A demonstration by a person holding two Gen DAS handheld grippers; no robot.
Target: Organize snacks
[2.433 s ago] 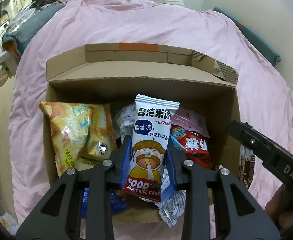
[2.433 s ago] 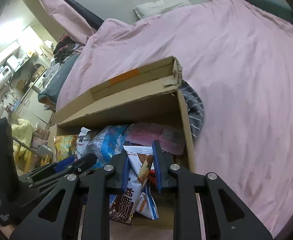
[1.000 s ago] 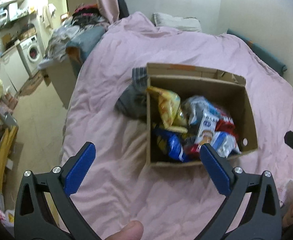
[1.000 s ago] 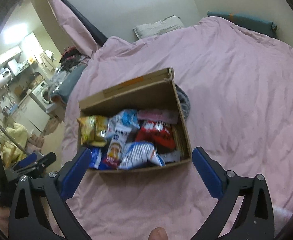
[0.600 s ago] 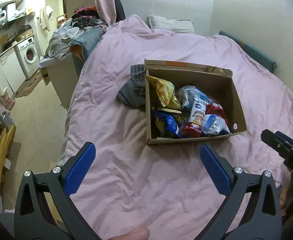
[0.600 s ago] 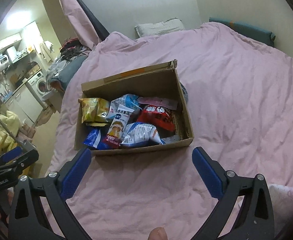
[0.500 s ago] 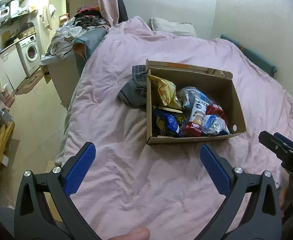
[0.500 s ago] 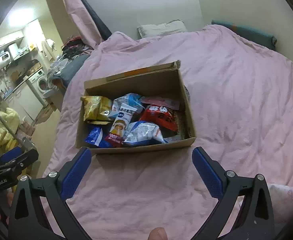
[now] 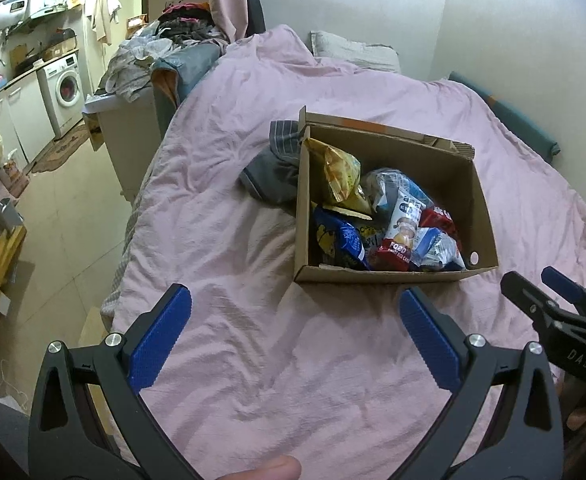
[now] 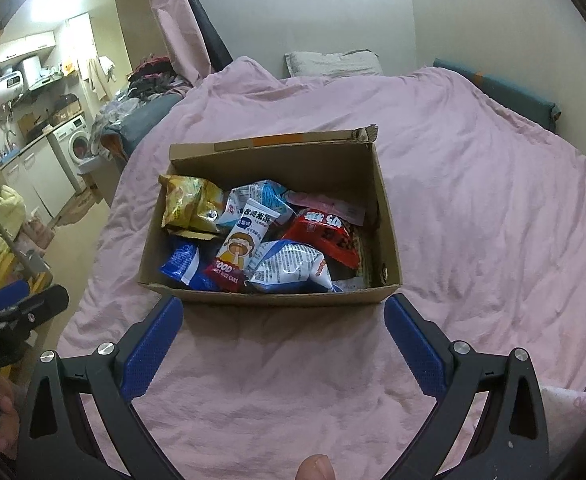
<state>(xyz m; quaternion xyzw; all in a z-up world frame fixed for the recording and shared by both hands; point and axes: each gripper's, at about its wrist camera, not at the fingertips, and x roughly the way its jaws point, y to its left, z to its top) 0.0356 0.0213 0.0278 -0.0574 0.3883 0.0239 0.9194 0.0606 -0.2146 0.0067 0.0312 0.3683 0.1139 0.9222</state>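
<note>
From your left wrist view: a couple of seconds back your left gripper [image 9: 295, 322] was clamped on the rice cake packet [image 9: 397, 240] right inside the cardboard box [image 9: 389, 276]. Now it's pulled well back, spread wide and holding nothing, hovering over the pink duvet [image 9: 233, 240]. The box sits ahead and a bit right of the fingers, its long side running left to right across your view. The packet lies among the other snacks, its long axis pointing roughly away from you, red "FOOD" end nearest. A grey striped cloth [image 9: 275, 168] is bunched against the box's far-left corner. Your right gripper [image 9: 549, 292] pokes in from the right edge, also spread.

From your right wrist view: same story. It was pinching a brown-and-white packet in the box before, and now it's backed off, wide open and empty. The box is straight ahead, just past the fingertips, long side crosswise. The rice cake packet sits near the middle, leaning on a white-blue bag [image 10: 289, 268], with a red bag [image 10: 325, 236] to the right and a yellow bag [image 10: 187, 202] far left.
</note>
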